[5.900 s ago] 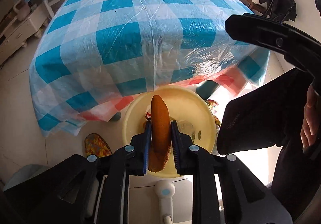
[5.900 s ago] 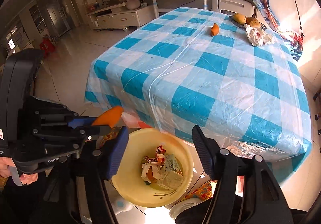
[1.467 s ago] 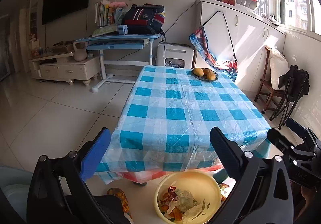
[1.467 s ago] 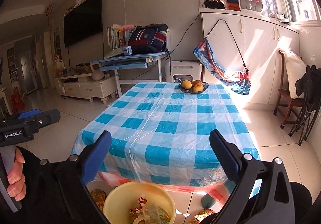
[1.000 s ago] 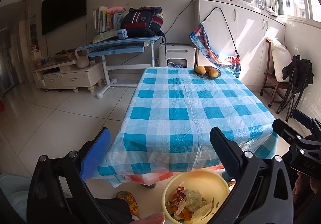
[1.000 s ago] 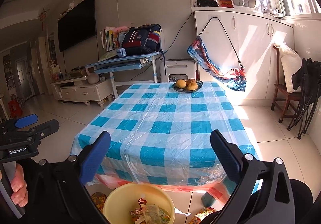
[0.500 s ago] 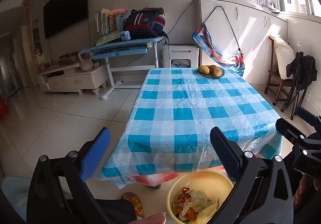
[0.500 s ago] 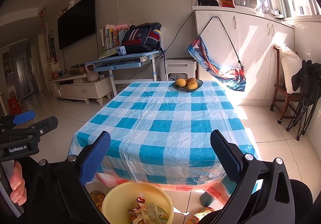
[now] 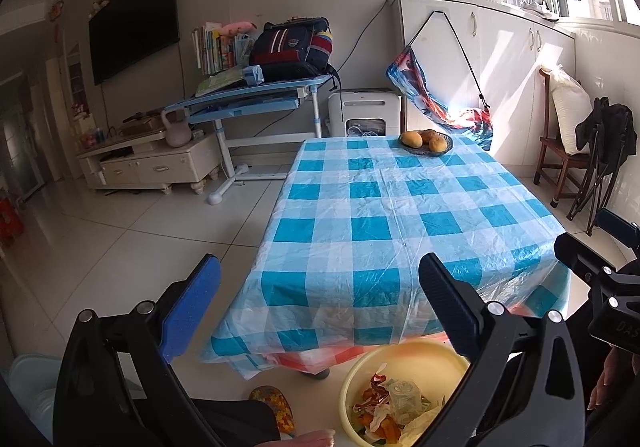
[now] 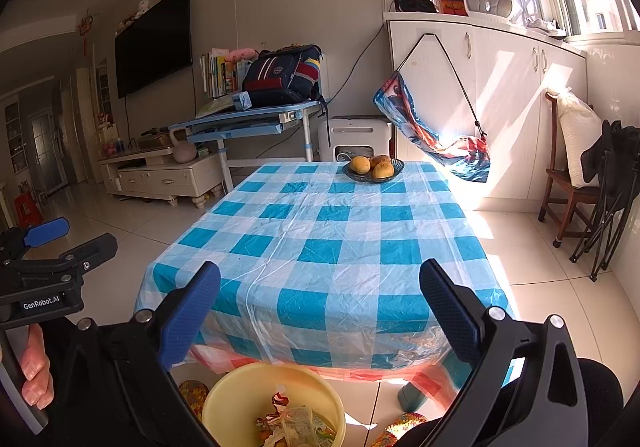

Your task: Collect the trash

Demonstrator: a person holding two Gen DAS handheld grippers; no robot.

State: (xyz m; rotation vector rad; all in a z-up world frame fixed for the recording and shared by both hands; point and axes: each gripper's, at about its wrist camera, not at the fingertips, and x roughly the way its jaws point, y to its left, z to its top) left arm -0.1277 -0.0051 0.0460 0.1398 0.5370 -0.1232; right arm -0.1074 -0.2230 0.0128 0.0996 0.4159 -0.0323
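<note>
Nearest, at six o'clock below both cameras, sits one yellow basin (image 9: 400,363) of trash (image 9: 394,409) on the floor: wrappers, orange peel, crumpled clear plastic, too jumbled to count, and partly cut off by the frame edge and the fingers.

The left gripper (image 9: 316,303) is spread wide and holds nothing; the right gripper (image 10: 318,305) likewise (its own body also shows at three o'clock in the left view).

A hand (image 10: 34,371) grips the left handle at eight o'clock, mostly hidden.

Beyond, one table under a blue-checked cloth (image 10: 332,243), its legs largely concealed.

At the far end, twelve o'clock, one dark bowl (image 10: 374,175) with three visible yellow fruits (image 10: 360,164).
</note>
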